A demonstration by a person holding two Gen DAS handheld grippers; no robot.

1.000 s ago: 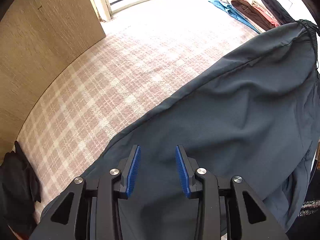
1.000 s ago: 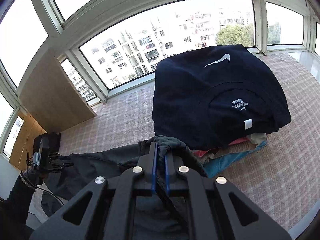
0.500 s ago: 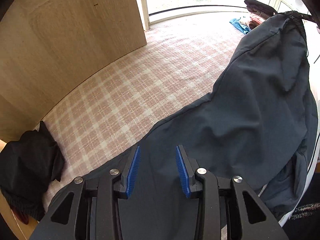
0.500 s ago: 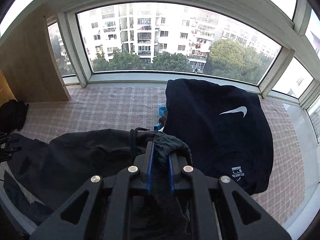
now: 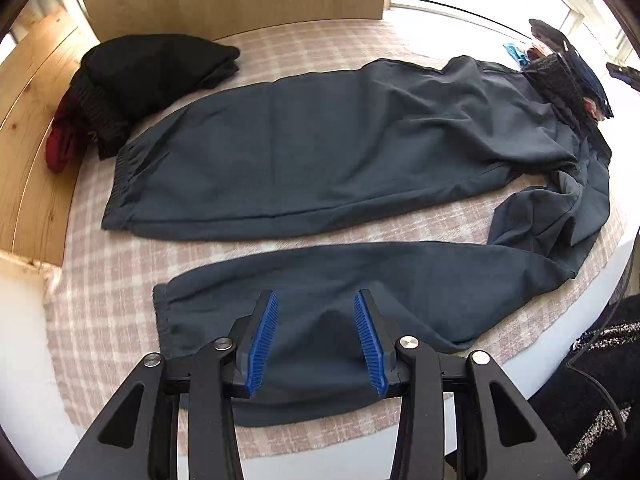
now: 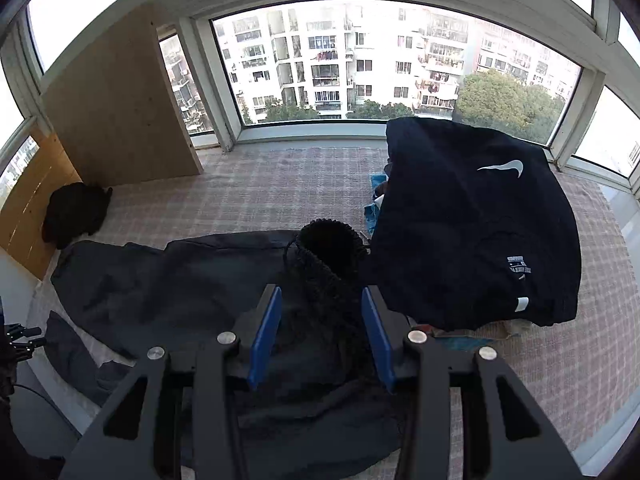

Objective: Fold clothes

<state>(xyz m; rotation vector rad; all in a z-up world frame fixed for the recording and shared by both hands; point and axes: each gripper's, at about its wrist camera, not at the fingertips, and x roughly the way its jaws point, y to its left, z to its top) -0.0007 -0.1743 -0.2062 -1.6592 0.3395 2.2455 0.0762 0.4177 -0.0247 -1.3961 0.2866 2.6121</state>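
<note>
Released a moment ago, the trousers (image 5: 320,152) now lie spread along the plaid cover (image 5: 100,300). Earlier the right tool (image 6: 322,336) was pinched on their waistband (image 6: 326,248); its jaws have just been opening and now stand apart, the bunched waistband slumped between them, untouched. The left tool (image 5: 316,336) has swung back from the trousers' middle to above the near leg, jaws apart, cloth beneath but not gripped. Beyond the far leg's cuff sits a black bundle (image 5: 152,76). Beside the waistband rises the folded stack (image 6: 472,232), navy on top.
</note>
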